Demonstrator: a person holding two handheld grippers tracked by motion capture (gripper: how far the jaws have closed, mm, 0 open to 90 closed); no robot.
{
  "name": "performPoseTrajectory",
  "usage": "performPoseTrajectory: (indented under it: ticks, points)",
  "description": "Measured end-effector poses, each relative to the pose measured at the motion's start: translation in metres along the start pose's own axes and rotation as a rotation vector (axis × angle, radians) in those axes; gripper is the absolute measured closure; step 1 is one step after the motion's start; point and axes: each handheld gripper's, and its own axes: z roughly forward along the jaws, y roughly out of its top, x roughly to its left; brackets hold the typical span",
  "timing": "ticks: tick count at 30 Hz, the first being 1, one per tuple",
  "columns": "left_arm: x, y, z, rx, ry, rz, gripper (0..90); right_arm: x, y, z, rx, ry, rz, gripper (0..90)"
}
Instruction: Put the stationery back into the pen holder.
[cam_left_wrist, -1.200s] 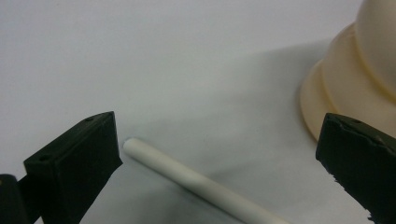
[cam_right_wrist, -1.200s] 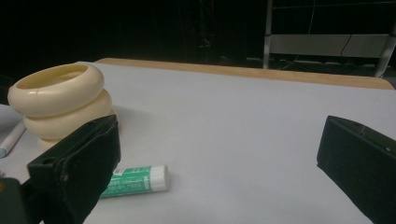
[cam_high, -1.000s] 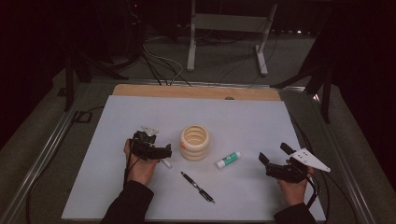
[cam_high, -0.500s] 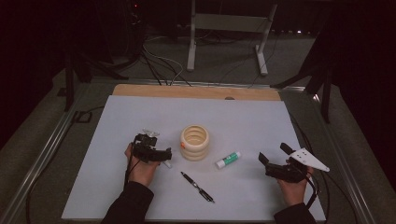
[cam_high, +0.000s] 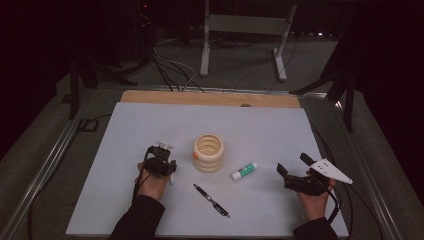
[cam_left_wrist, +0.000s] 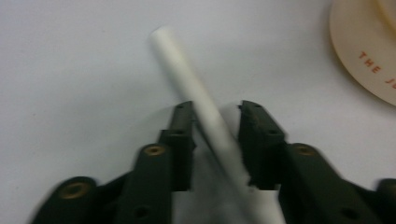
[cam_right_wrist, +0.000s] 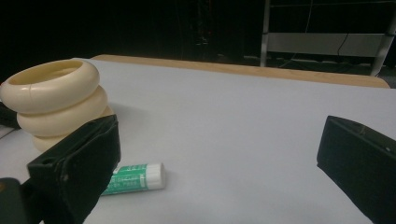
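left gripper: jaws have just been closing on white stick lying flat on white mat; pads not clearly tight
risk: stick sits skewed, could pivot or slip on lift
cream holder: just beside, could be knocked
right gripper: jaws apart, empty, idle

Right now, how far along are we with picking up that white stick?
Done: the left hand-held gripper has just been closing around the thin white stick. In hand: the stick sits between its jaws, apparently still on the table. Left: lifting it. The right hand-held gripper is open, holding nothing.
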Motion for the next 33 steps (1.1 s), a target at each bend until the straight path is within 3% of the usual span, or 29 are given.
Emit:
performPoseTrajectory:
  ticks: [2, 19, 25, 33]
  points:
    - [0.001, 0.001, 0.0, 0.005, -0.009, 0.01, 79.1, 0.0, 0.0, 0.0, 0.001, 0.001, 0.0, 0.2]
    - [0.007, 0.001, -0.002, -0.02, -0.051, 0.029, 79.4, -0.001, 0.0, 0.0, -0.001, 0.003, 0.002, 0.2]
    - [0.009, 0.003, -0.011, -0.077, -0.073, 0.029, 79.4, -0.001, 0.0, 0.0, -0.003, 0.003, 0.002, 0.2]
    - [0.013, 0.006, -0.018, -0.11, -0.085, 0.024, 79.4, 0.0, 0.0, 0.0, -0.001, 0.004, 0.002, 0.2]
